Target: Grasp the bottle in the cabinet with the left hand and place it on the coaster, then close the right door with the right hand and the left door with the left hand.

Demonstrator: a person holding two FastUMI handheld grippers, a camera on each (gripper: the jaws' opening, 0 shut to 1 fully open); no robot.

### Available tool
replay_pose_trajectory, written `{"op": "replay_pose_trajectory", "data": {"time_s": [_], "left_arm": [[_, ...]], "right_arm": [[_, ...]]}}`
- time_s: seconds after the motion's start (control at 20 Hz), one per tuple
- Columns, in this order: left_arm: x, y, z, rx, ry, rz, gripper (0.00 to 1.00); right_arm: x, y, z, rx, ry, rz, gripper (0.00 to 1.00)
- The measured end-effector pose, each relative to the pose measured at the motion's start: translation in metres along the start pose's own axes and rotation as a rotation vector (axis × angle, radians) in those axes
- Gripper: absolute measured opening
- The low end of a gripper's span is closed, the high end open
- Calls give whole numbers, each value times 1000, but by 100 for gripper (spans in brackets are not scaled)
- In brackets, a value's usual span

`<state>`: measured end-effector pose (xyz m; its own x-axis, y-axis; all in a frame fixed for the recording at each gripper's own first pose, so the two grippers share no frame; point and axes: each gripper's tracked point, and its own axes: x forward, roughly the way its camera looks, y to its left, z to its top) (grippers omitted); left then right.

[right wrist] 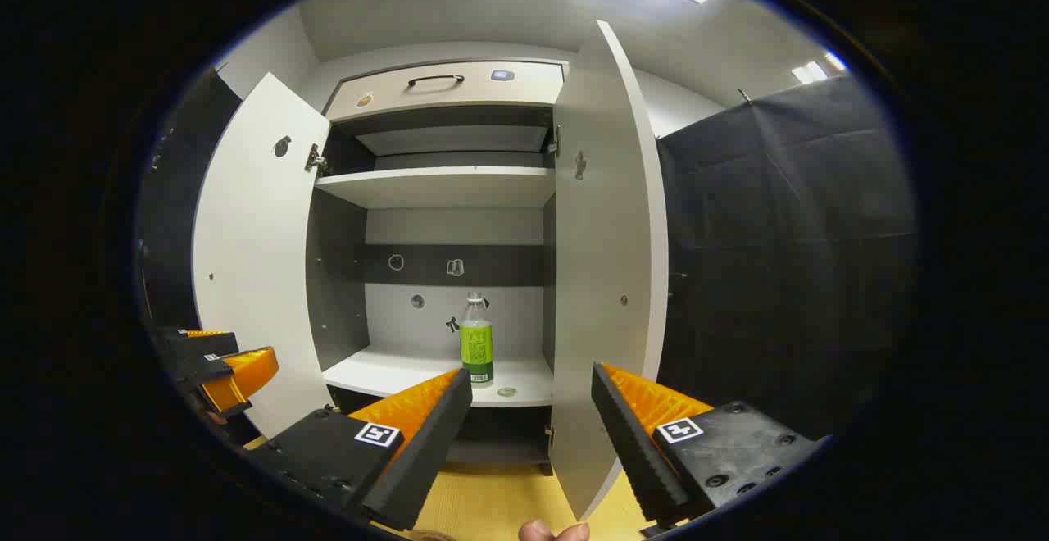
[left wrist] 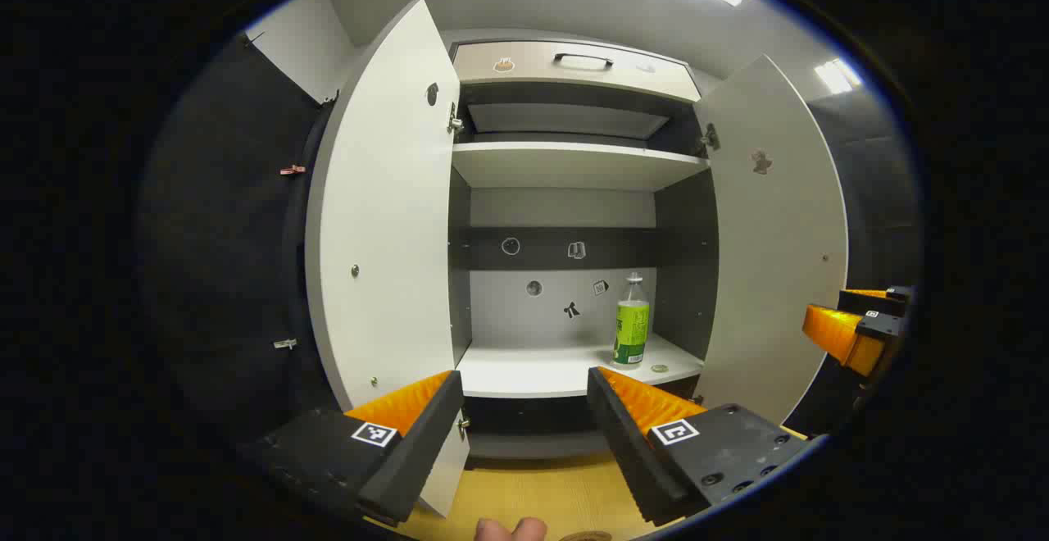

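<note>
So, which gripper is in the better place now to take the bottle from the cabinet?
Left. In the left gripper view its open left gripper faces the open shelf, with the bottle just right of its line. The right gripper has the right door edge between its fingers.

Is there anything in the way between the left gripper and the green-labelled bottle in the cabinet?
Nothing visible. Both white cabinet doors stand open, and the clear plastic bottle with the green label stands alone on the lower white shelf, right of centre. The left gripper is open and faces the shelf.

Open cabinet (left wrist: 565,221) faced from near and low, by both views, left gripper view further left.
</note>
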<state>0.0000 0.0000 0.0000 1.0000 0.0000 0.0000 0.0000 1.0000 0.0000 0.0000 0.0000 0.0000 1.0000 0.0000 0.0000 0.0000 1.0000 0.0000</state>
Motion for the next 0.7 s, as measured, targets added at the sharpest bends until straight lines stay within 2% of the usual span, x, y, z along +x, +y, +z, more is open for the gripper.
{"op": "replay_pose_trajectory", "data": {"time_s": [0.7], "left_arm": [[-3, 2, 5, 23, -19, -6, 97]], "right_arm": [[2, 17, -1, -7, 7, 33, 98]]}}
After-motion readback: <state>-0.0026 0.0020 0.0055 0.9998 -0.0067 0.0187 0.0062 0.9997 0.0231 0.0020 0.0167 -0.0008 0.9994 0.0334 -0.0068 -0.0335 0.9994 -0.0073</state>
